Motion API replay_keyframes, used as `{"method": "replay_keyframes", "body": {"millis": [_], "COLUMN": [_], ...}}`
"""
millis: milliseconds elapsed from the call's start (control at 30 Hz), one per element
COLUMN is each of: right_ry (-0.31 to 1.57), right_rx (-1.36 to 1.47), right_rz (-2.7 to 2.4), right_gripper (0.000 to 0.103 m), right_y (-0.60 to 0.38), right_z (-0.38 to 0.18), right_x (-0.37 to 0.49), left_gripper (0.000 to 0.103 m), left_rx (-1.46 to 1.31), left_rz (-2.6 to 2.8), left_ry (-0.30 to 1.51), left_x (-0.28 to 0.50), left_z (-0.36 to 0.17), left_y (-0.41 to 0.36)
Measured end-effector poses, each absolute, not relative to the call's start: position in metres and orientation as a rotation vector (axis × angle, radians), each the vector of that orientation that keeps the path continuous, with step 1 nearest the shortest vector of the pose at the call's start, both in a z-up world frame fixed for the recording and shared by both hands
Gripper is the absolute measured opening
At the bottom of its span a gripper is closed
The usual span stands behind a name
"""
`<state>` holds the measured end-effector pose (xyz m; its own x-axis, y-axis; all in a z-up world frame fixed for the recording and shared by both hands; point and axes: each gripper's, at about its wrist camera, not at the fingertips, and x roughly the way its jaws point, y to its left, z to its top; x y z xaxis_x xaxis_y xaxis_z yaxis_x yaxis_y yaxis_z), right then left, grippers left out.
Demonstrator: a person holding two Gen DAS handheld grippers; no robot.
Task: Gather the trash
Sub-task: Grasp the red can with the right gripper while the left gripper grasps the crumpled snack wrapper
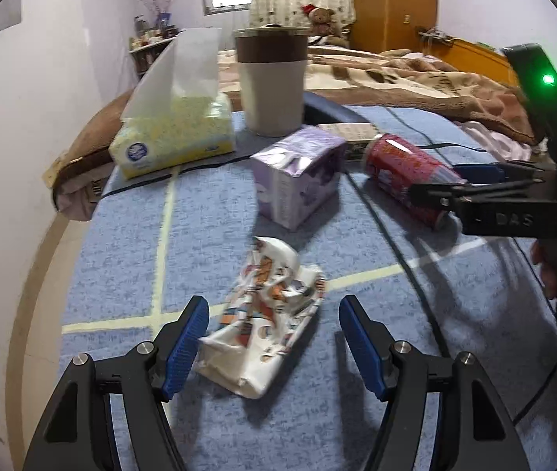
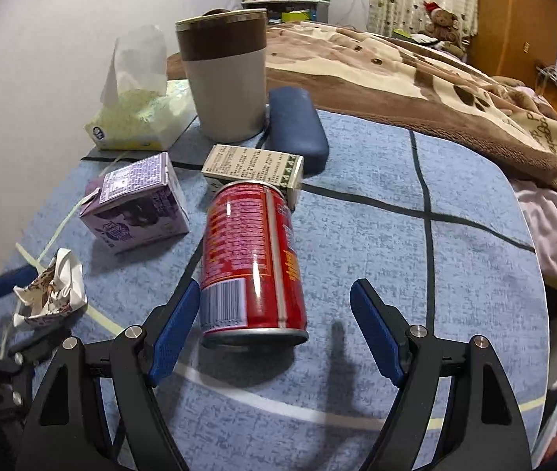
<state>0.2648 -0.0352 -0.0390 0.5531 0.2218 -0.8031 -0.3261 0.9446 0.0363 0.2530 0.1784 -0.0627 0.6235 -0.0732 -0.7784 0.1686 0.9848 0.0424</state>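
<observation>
blue mat (image 2: 376, 235) on the table, and pretty much all the trash is sitting loose on it, so i'd say this is early days. left gripper (image 1: 274, 337) hangs over the wrapper (image 1: 266, 325) with its fingers apart, wrapper lying between them, maybe brushing the left pad but not squeezed. right gripper (image 2: 274, 325) is the same story with the can (image 2: 253, 259): it lies on its side between the spread fingers, close to the left pad, clear gap to the right one. neither piece is gripped or lifted yet.

still to go: purple carton (image 2: 137, 208), the white box (image 2: 255, 168) behind the can, plus these two. the bin (image 2: 225, 74) (my guess that's where it all goes) stands at the back beside the tissues (image 1: 172, 133), lid on. can't see if anything's in there already.
</observation>
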Motion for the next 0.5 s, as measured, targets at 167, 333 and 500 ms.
{"method": "replay_keyframes", "body": {"millis": [167,333,500], "right_ry": [0.910,0.917,0.909], "right_rx": [-0.159,-0.141,-0.137], "right_rz": [0.377,0.390,0.395], "right_gripper": [0.080,0.075,0.054], "right_y": [-0.0265,-0.0278,-0.0304], "right_z": [-0.0393,-0.0438,-0.0435], "right_x": [0.2687,0.2708,0.2674], "left_gripper": [0.069,0.059,0.052], "left_rx": [0.114,0.092,0.081], "left_rz": [-0.104,-0.098,-0.082], "left_ry": [0.927,0.923,0.931], "left_x": [0.2595,0.2619,0.2626], "left_z": [-0.0712,-0.0709,-0.0709], "left_y": [0.1835,0.1859,0.1843]}}
